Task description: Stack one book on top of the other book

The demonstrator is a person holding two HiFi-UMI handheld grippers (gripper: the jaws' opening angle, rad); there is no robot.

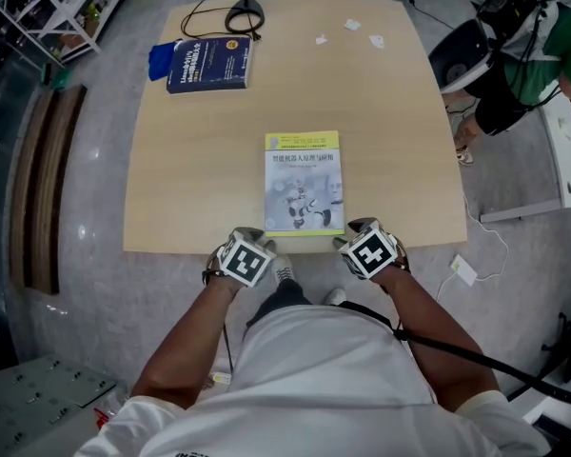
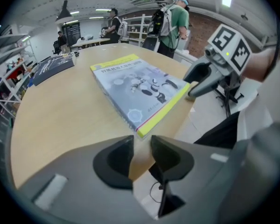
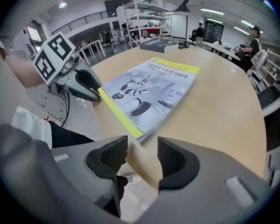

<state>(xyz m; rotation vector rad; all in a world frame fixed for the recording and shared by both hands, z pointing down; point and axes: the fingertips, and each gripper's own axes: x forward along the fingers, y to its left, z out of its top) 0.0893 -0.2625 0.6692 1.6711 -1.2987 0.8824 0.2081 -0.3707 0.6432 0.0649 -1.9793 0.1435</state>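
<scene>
A light blue book with yellow bands [image 1: 305,181] lies flat at the table's near edge, between my two grippers. A dark blue book [image 1: 209,63] rests flat at the far left corner of the wooden table [image 1: 171,188]. My left gripper [image 1: 253,236] hovers at the light book's near left corner [image 2: 139,125]. Its jaws [image 2: 141,147] stand a little apart, and only the table edge shows in the gap. My right gripper [image 1: 356,228] sits at the near right corner [image 3: 139,135]. Its jaws [image 3: 143,154] are apart too, with nothing clamped.
A black cable and round stand base [image 1: 245,12] sit at the table's far edge, with a blue cloth [image 1: 159,60] beside the dark book. Small white scraps [image 1: 351,25] lie far right. A person [image 1: 533,46] and a chair [image 1: 462,53] stand beyond the right edge.
</scene>
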